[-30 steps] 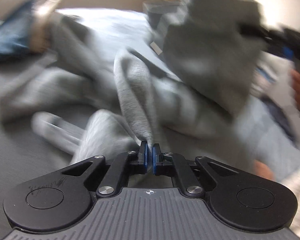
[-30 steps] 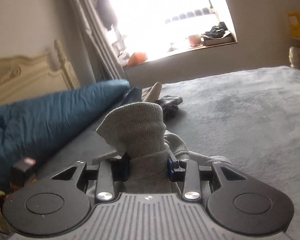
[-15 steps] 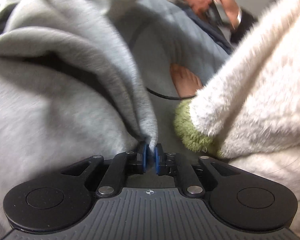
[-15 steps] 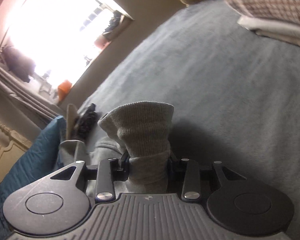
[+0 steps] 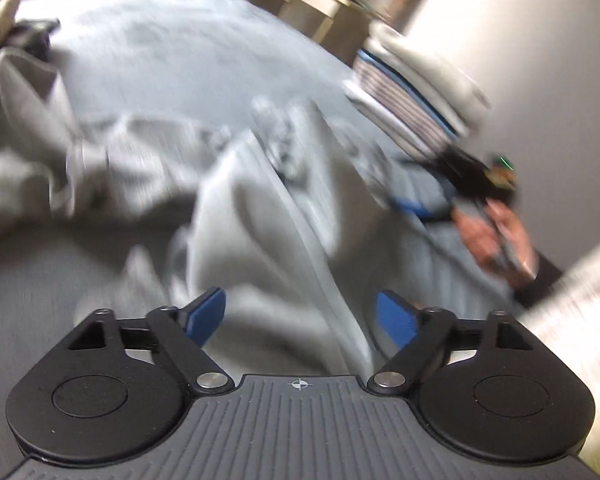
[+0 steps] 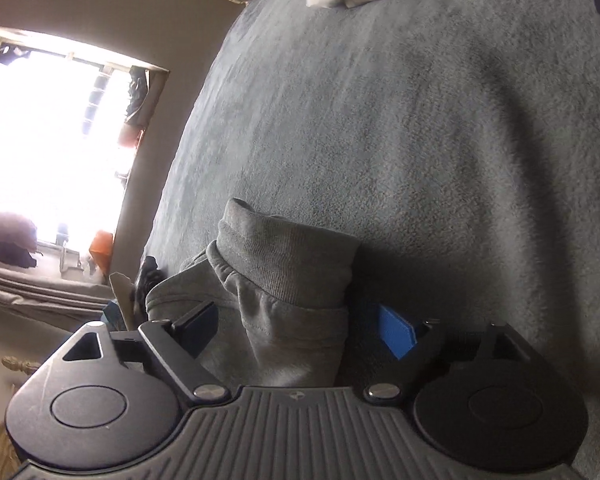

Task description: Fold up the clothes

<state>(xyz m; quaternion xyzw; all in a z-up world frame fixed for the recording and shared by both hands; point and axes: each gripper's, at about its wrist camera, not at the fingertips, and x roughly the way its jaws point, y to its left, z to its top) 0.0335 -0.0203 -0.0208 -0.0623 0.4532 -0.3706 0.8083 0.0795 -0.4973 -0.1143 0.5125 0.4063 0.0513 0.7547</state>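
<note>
- Left tool (image 5: 300, 314) was spread wide, blue pads clear of the cloth, so it pinched nothing; a ridge of the grey sweatshirt (image 5: 260, 216) ran up between the open jaws.
- Right tool (image 6: 296, 330) was spread too; the ribbed cuff (image 6: 288, 256) of that garment stood in the gap, and neither pad looked pressed on it.
- Both tools were tilted low over the bed (image 6: 420, 128), close to the fabric. My right hand (image 5: 496, 236) showed off to the side in the left view, gripping its handle.
- Progress, my call: the sweatshirt lay on the bed bunched and rumpled, no flat fold visible. Heavy blur, so I couldn't tell sleeves from body.
- Farther back, a stack of folded clothes (image 5: 412, 92) sat near the bed's edge, so some items lay folded while this one did not.
</note>
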